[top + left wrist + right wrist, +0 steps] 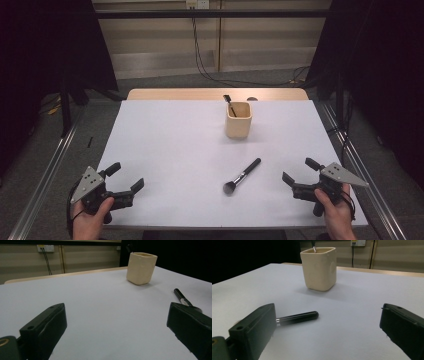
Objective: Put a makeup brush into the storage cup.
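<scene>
We are in a lab-like recording room: dark curtains (30, 60), metal floor rails (47, 165), wall sockets (196, 4) with dangling cables (200, 55).

no readable text, no labels, no brand marks, no numbers anywhere

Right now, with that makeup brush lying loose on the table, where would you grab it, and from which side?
Probably the black handle of the brush, not its soft bristle head. It lies flat and slanted, handle end pointing toward the cup, so jaws could close across its narrow width from above. The right gripper, open and nearest, looks best placed.
</scene>
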A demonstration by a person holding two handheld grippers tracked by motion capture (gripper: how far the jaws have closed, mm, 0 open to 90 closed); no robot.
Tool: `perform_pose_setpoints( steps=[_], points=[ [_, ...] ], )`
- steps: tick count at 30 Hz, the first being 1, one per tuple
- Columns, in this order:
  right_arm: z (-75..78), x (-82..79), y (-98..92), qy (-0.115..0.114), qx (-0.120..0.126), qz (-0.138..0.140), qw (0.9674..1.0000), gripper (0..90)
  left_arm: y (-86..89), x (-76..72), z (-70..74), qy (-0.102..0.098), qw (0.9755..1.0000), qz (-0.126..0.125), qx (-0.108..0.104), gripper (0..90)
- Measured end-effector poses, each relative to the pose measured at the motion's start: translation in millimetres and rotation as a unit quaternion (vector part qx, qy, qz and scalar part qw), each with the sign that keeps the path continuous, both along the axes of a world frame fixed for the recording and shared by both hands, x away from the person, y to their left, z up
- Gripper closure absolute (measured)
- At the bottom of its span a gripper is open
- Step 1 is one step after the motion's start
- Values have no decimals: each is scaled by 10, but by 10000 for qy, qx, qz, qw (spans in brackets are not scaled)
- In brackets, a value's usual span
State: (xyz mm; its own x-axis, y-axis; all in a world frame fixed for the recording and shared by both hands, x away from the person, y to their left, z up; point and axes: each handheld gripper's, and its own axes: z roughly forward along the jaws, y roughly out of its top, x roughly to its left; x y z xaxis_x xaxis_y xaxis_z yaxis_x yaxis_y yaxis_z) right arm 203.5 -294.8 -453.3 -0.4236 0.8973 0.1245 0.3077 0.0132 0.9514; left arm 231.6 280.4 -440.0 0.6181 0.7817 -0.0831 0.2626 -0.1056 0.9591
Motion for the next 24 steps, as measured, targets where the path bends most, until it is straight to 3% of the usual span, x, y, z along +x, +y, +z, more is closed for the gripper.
perform_pose_setpoints(
  steps=[18, 24],
  points=[
    [48, 75, 95, -36, 127, 300, 9995, 7, 29, 9, 3, 19, 9999, 56, -82, 28],
    [77, 142, 193, -58, 28, 517, 9986, 6, 10, 20, 3, 9, 10000, 37, -42, 28]
  ],
)
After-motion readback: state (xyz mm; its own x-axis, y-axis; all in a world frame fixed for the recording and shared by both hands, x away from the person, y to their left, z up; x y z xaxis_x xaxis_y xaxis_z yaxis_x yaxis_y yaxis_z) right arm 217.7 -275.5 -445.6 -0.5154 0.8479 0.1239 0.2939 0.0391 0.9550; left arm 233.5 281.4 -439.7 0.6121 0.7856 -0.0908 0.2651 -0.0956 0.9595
